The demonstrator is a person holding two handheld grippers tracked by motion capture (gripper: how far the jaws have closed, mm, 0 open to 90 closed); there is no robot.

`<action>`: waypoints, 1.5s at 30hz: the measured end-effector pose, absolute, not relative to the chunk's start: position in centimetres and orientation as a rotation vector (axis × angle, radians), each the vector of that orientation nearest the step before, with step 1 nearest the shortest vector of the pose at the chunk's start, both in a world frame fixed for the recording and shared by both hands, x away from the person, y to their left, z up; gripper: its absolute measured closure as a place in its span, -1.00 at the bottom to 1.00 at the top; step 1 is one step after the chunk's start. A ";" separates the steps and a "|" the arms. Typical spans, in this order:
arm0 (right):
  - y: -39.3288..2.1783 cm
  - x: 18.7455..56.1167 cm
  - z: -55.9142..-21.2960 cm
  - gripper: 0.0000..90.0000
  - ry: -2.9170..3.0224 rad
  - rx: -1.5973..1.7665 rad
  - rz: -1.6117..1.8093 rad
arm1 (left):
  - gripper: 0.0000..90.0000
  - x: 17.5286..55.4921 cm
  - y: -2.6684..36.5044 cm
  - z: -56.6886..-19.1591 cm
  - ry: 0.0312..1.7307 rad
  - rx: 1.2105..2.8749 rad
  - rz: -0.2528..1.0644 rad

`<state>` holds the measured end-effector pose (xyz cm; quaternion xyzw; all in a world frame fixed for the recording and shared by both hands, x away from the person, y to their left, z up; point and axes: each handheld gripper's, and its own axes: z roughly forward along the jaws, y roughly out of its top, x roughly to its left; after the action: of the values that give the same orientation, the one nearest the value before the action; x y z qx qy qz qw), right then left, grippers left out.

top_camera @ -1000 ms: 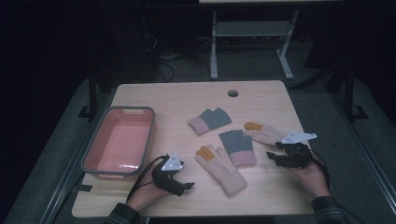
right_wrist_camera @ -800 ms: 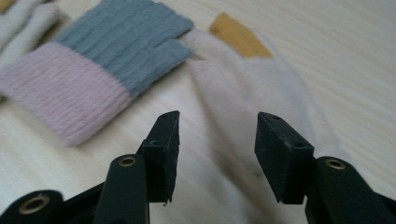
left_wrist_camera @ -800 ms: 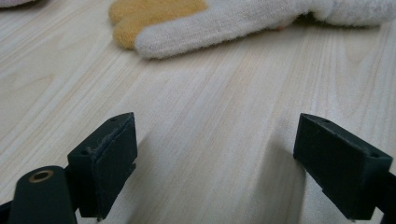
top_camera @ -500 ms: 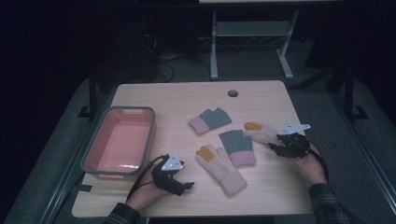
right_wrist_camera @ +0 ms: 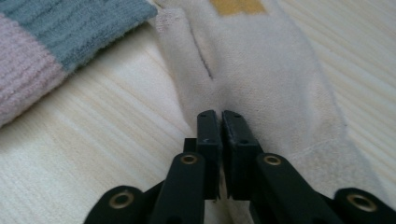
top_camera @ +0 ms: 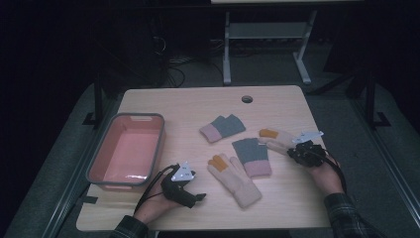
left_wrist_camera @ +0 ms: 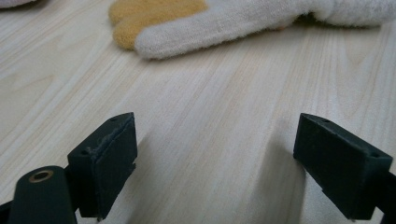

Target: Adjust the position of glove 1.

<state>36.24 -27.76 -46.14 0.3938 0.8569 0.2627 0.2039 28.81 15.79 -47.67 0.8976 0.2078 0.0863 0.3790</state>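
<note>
Two cream gloves with orange fingertips lie on the wooden table point(top_camera: 198, 106). On the right-hand cream glove point(top_camera: 276, 139) point(right_wrist_camera: 261, 70), my right gripper point(top_camera: 294, 150) point(right_wrist_camera: 220, 116) has just been closing and now stands shut, pinching a puckered fold of its fabric between the pads. The other cream glove point(top_camera: 236, 179) point(left_wrist_camera: 224, 18) lies near the front middle. My left gripper point(top_camera: 200, 197) point(left_wrist_camera: 215, 154) rests low on the table just left of that glove, open, with bare wood between its jaws.
Two grey gloves with pink cuffs lie mid-table, one point(top_camera: 223, 128) farther back and one point(top_camera: 252, 156) point(right_wrist_camera: 70, 28) beside the pinched glove. A pink bin point(top_camera: 159, 144) stands at the left. A cable hole point(top_camera: 247, 99) is near the far edge.
My right hand has shifted a little left toward the right cream glove, and its jaws have gone from apart to shut on the fabric. The left hand has stayed put.
</note>
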 end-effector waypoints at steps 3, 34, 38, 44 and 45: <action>-27.9 36.3 -46.1 0.96 2.393 1.128 0.750 | -0.71 28.8 15.7 -47.7 0.538 2.285 0.218; -30.8 35.4 -41.8 0.99 2.347 1.335 1.110 | -0.71 28.9 15.7 -47.7 0.532 2.285 0.219; -31.2 35.4 -41.7 0.99 2.322 1.337 1.122 | -0.71 29.0 15.7 -47.7 0.526 2.294 0.218; -31.4 36.3 -41.8 0.99 2.263 1.351 1.072 | -0.71 29.0 15.7 -47.7 0.525 2.295 0.219; -31.4 36.7 -41.9 0.99 2.253 1.360 1.062 | -0.71 29.0 15.7 -47.7 0.525 2.295 0.219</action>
<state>36.70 -31.39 -41.93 0.4738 0.7847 0.3699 0.1513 28.97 15.71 -47.66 0.8983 0.2056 0.0858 0.3787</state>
